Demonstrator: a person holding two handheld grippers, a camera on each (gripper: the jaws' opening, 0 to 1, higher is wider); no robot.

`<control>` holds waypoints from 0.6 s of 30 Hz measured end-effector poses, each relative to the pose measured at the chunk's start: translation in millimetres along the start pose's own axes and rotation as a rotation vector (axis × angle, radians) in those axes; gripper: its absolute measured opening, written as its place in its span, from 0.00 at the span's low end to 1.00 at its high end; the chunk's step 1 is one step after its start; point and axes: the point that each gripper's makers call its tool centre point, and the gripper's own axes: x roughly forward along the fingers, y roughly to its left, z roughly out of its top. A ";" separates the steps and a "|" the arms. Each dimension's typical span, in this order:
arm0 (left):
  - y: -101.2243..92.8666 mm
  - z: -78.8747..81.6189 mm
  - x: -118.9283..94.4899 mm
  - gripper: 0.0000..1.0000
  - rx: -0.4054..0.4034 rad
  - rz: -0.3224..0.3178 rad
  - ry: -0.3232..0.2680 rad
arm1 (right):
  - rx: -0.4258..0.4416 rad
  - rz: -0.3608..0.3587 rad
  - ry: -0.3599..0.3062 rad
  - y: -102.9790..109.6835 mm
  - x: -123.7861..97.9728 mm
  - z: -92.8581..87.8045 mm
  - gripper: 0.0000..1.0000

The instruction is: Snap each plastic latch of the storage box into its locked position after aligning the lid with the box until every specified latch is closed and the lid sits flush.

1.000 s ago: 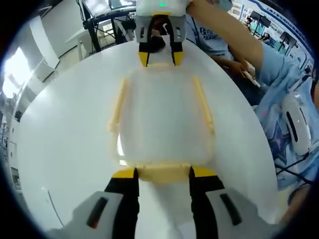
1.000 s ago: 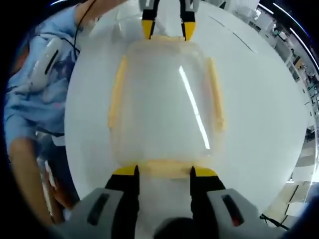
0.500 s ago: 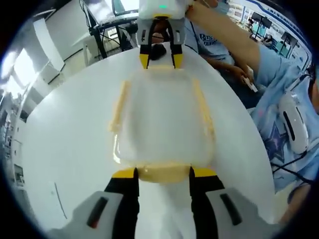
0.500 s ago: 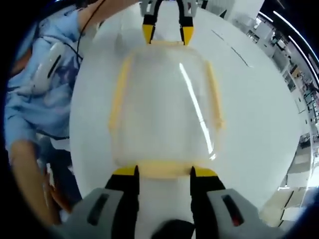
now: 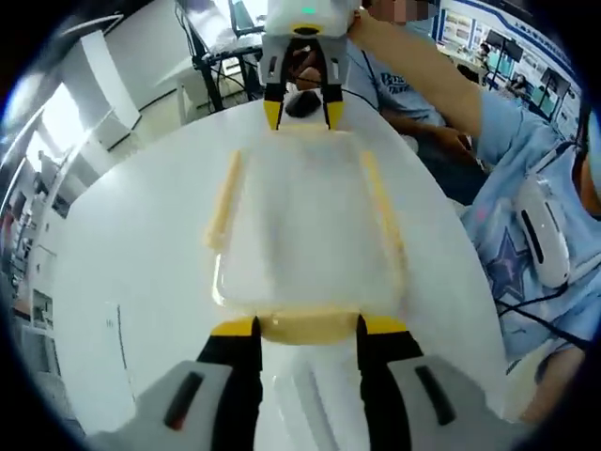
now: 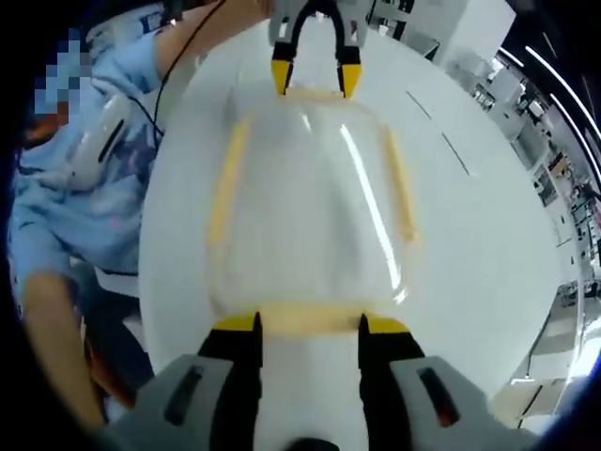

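Clear storage box point(image 5: 305, 230) with pale yellow latches is seen lying on a white round surface point(image 5: 122, 263), lid on top. In the left gripper view, the left gripper point(image 5: 305, 326) is held low at the near end of the box, jaws spread, yellow tips set at either side of the near end latch point(image 5: 305, 326); contact with the latch cannot be told. The right gripper point(image 5: 302, 111) is seen at the far end of the box, pointed back toward the camera, jaws spread around the far end latch. A person's arm in a light blue sleeve point(image 5: 507, 141) is stretched along the right edge toward it.

In the right gripper view the same layout is mirrored: right gripper point(image 6: 307, 324) at the near end latch point(image 6: 307, 319), jaws spread, left gripper point(image 6: 313, 77) at the far end, also spread. Long side latches point(image 6: 225, 183) are seen lying along both long edges of the box point(image 6: 310, 216). Blue-clothed person point(image 6: 66, 188) is seen at the left of the surface point(image 6: 488, 235)
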 end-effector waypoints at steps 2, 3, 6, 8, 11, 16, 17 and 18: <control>0.6 1.0 0.8 0.39 -0.006 0.003 -0.002 | -0.005 0.002 -0.006 -1.6 -0.4 6.4 0.39; 0.8 1.0 0.8 0.39 -0.008 0.005 -0.002 | -0.009 0.003 -0.007 -1.5 -0.3 8.9 0.39; -34.6 -44.0 -77.2 0.39 -0.014 0.007 -0.004 | -0.014 0.008 -0.010 -1.9 -2.0 15.1 0.39; -23.5 -50.9 -98.5 0.39 -0.018 0.008 -0.007 | -0.018 0.012 -0.006 -7.2 1.4 42.5 0.39; -31.3 -54.9 -99.3 0.39 -0.026 0.013 -0.010 | -0.023 0.022 -0.003 -13.6 2.4 61.0 0.39; -43.7 -66.5 -101.8 0.39 -0.044 0.021 -0.007 | -0.040 0.036 -0.012 -23.0 4.5 85.1 0.39; -45.2 -68.6 -102.9 0.39 -0.048 0.024 -0.008 | -0.044 0.036 -0.016 -24.6 4.8 88.9 0.39; -47.0 -70.2 -104.4 0.39 -0.055 0.024 -0.012 | -0.049 0.037 -0.019 -26.2 5.1 92.5 0.39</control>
